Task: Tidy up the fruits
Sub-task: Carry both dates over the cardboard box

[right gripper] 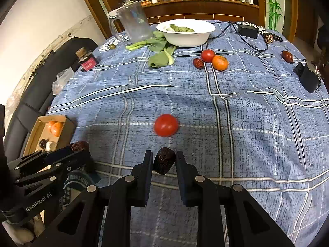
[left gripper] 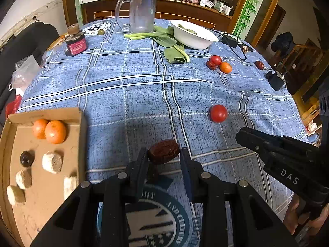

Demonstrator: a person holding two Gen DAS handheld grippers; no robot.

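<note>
Left gripper (left gripper: 163, 157) has its two fingers closed against a dark red date (left gripper: 163, 151), one finger on each side of the fruit, held just above the blue checked tablecloth (left gripper: 127, 94). Right gripper (right gripper: 163, 160) likewise pinches a second date (right gripper: 163, 160) between its fingers, near the cloth surface; whether this date touches the cloth cannot be told. In the right wrist view the left gripper appears at lower left with its date at the fingertips, beside the cardboard tray (left gripper: 12, 121). The tray sits at the left edge of the table and holds two oranges (left gripper: 55, 131) side by side at its far end, one dark round item (left gripper: 26, 159), and several pale round cakes (left gripper: 52, 162). A loose tomato (right gripper: 166, 125) lies on the cloth ahead of the right gripper, well apart from the tray. Further back, a second tomato (right gripper: 207, 55), an orange (right gripper: 220, 62) and a date (right gripper: 198, 63) lie clustered, touching or nearly so. Another date (right gripper: 287, 56) lies alone toward the far right, near a black clip-like object (right gripper: 307, 78). At the far side stand a white bowl (right gripper: 186, 38) containing greens, loose green leaves (right gripper: 160, 55) just beside it, a clear plastic jug (right gripper: 134, 23), and a small dark bottle (right gripper: 87, 60) with a pink label. A black power adapter (right gripper: 247, 30) with cable lies behind the bowl.
</note>
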